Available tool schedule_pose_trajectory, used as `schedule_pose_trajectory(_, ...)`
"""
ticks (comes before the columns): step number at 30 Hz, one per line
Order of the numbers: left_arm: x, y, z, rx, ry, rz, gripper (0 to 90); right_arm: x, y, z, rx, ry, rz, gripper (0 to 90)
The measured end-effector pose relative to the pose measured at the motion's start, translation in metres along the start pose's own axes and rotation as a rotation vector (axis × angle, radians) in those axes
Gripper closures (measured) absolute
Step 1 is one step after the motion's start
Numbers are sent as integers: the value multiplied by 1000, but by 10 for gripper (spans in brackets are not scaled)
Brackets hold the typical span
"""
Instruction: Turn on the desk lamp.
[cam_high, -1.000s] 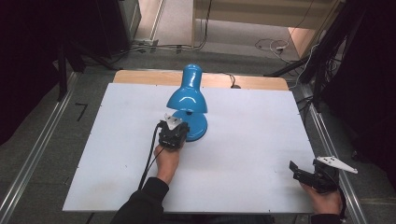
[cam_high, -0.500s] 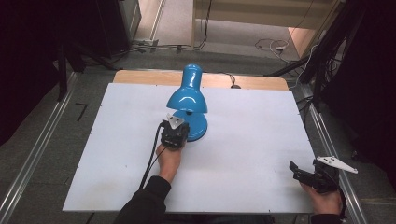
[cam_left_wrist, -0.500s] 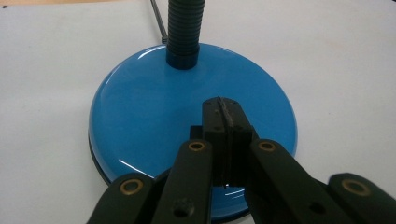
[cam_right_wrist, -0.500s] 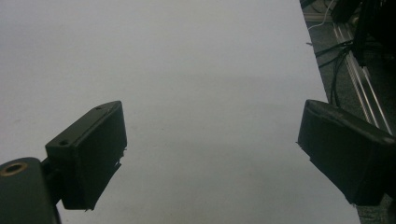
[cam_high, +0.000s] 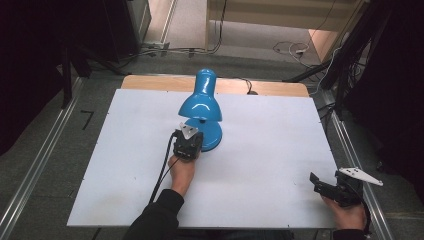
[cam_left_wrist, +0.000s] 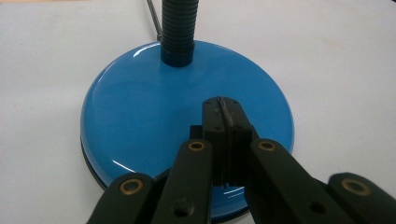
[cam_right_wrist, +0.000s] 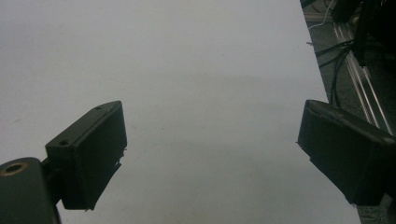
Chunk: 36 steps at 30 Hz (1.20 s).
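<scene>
A blue desk lamp (cam_high: 201, 106) stands at the middle of the white table (cam_high: 280, 145), with its shade bent over its round base (cam_high: 214, 136). In the left gripper view the base (cam_left_wrist: 149, 107) shows glossy, and a ribbed dark neck (cam_left_wrist: 178, 28) rises from its far side. My left gripper (cam_high: 190, 141) is shut, with its jaws pressed together and nothing between them. Its tips (cam_left_wrist: 224, 111) lie over the near part of the base; whether they touch it I cannot tell. My right gripper (cam_high: 321, 183) rests near the table's front right corner, open (cam_right_wrist: 212, 149) over bare white surface.
A wooden strip (cam_high: 150, 82) runs along the table's far edge, where the lamp's cable (cam_high: 248, 89) leaves. Metal rails (cam_high: 35, 170) flank both sides. The table's right edge (cam_right_wrist: 327, 93) lies close to my right gripper, with cables on the floor beyond.
</scene>
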<state>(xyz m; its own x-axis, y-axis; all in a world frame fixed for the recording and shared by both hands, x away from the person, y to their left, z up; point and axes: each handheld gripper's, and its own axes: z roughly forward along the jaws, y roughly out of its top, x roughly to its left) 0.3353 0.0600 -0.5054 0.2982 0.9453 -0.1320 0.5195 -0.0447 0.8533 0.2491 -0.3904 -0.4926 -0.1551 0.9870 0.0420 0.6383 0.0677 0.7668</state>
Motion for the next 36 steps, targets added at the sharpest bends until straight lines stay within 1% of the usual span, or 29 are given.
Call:
schedule_pose_trajectory(9,-1,-1,0,-5,1,-5,900,0,0,0,1,0,0,66)
schedule_pose_trajectory(14,-1,-3,-1,-17,5,-5,900,0,0,0,2,0,0,66)
schedule_pose_trajectory(18,-1,-4,-1,-17,3,-2,900,0,0,0,5,1,-1,66)
schedule_pose_trajectory(20,0,-3,-1,-16,-2,-11,900,0,0,0,3,1,-2,66)
schedule_pose_trajectory(25,-1,-3,-1,-17,1,-11,900,0,0,0,5,1,0,66)
schedule_pose_trajectory(31,-2,-3,-2,-11,9,2,900,0,0,0,7,-2,3,66)
schedule_pose_trajectory(32,-2,-4,-2,-1,-1,-1,900,0,0,0,8,-2,3,66)
schedule_pose_trajectory(34,-5,-4,-3,7,-9,13,900,0,0,0,7,-1,1,66)
schedule_pose_trajectory(36,-5,-4,-3,10,-9,4,900,0,0,1,7,-1,0,66)
